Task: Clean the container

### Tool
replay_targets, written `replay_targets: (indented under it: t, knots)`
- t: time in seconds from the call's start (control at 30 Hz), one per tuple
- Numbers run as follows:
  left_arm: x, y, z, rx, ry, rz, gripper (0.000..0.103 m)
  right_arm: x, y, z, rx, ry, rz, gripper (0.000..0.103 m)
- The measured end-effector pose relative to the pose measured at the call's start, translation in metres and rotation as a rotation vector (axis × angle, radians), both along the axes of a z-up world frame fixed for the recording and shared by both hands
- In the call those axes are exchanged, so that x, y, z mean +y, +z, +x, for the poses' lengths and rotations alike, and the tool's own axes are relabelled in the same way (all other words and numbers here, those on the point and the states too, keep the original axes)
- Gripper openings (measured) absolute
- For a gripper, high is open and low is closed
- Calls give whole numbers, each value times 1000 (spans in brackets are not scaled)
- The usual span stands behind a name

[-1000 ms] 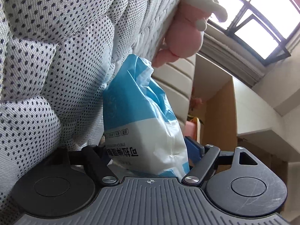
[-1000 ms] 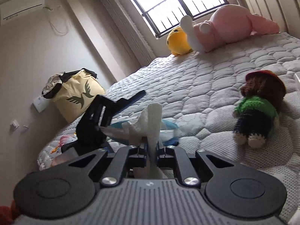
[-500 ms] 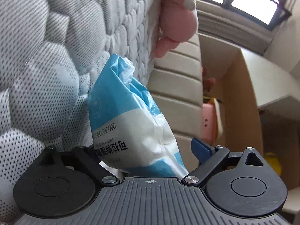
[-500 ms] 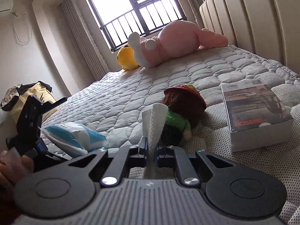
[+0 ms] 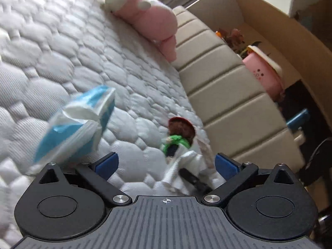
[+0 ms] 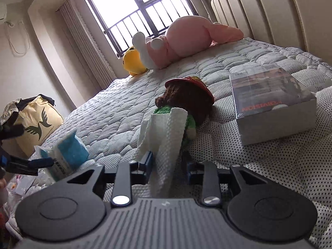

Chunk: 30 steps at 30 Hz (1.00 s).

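A grey box with a clear top (image 6: 274, 108) lies on the bed at the right. My right gripper (image 6: 167, 164) is open, and a white paper towel (image 6: 164, 137) stands loosely between its blue pads, just short of a knitted doll (image 6: 186, 95). My left gripper (image 5: 166, 161) is open with nothing between its fingers. A blue and white tissue pack (image 5: 76, 128) sits blurred just outside the left finger (image 5: 105, 162). In the right wrist view the pack (image 6: 66, 155) rests on the mattress edge against a blue left-gripper finger (image 6: 41, 162). The towel (image 5: 186, 164) also shows ahead of my left gripper.
A quilted mattress (image 6: 269, 166) fills both views, with a padded headboard (image 5: 217, 83) behind it. A pink plush (image 6: 186, 39) and a yellow plush (image 6: 132, 62) lie near the window. A cream bag (image 6: 35, 124) stands on the floor at the left.
My left gripper has opened and let go of the tissue pack, and has swung round over the bed. My right gripper's jaws have parted around the towel and moved closer to the doll.
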<state>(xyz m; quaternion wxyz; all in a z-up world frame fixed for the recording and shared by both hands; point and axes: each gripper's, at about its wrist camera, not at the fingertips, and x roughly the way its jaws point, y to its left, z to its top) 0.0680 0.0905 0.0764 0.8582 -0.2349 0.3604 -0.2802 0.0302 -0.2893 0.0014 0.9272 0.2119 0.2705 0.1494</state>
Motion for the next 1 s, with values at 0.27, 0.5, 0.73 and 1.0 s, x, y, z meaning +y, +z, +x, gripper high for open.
replay_targets:
  t: [0.27,0.5,0.73,1.0]
  knots:
    - [-75,-4,-33,-516,164,1039,103,6,1,1,-15,4,-27,48]
    - [-66,-52,47,-304,254,1045,103,0,-1,-3,-13,4,-7,48]
    - [-31,-52,46,-283,286,811,103,23,12,7,-29,-6,-102,26]
    - [-44,-37,28,-292,132,490,103,32,36,9,-78,12,-105,12]
